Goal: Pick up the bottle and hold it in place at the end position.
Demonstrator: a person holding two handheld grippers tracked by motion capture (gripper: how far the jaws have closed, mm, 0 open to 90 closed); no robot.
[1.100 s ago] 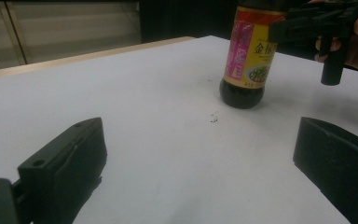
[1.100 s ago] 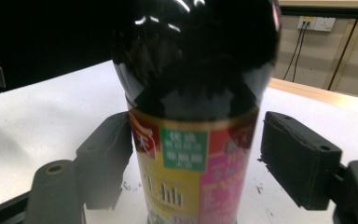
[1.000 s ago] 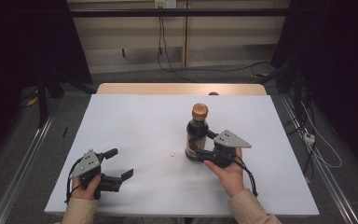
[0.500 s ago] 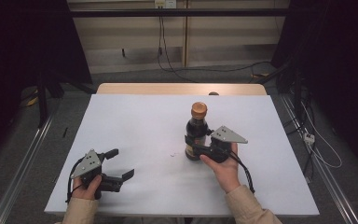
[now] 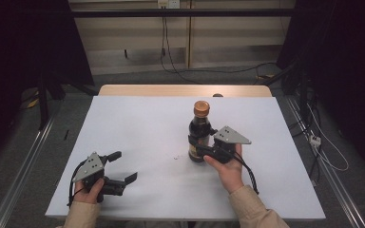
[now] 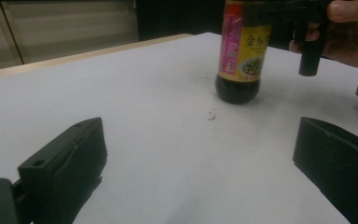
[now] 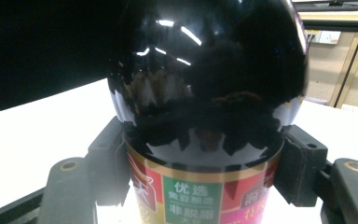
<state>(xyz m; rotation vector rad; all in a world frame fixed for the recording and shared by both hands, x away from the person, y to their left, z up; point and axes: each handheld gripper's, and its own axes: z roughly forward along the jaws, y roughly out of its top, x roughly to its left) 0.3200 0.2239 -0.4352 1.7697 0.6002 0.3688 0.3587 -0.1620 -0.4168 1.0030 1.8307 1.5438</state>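
While the left gripper (image 5: 119,167) rests low on the near left part of the white table (image 5: 138,123), its jaws spread apart with nothing between them, the right gripper (image 5: 196,144) is where the work sits. Its jaws have just been closing, and in the right gripper view the two pads (image 7: 109,163) press on either side of the dark glass sauce bottle with a brown cap and a colourful label (image 5: 199,133), at the top of the label just under the shoulder. That bottle stands upright on the table, a little right of centre, well apart from the left gripper; the left gripper view shows its base flat on the surface. So the reach and the grasp look done, judging from the clamped pads. Lifting or moving the bottle appears not yet begun, since it is not raised, and wherever it is meant to go remains ahead.
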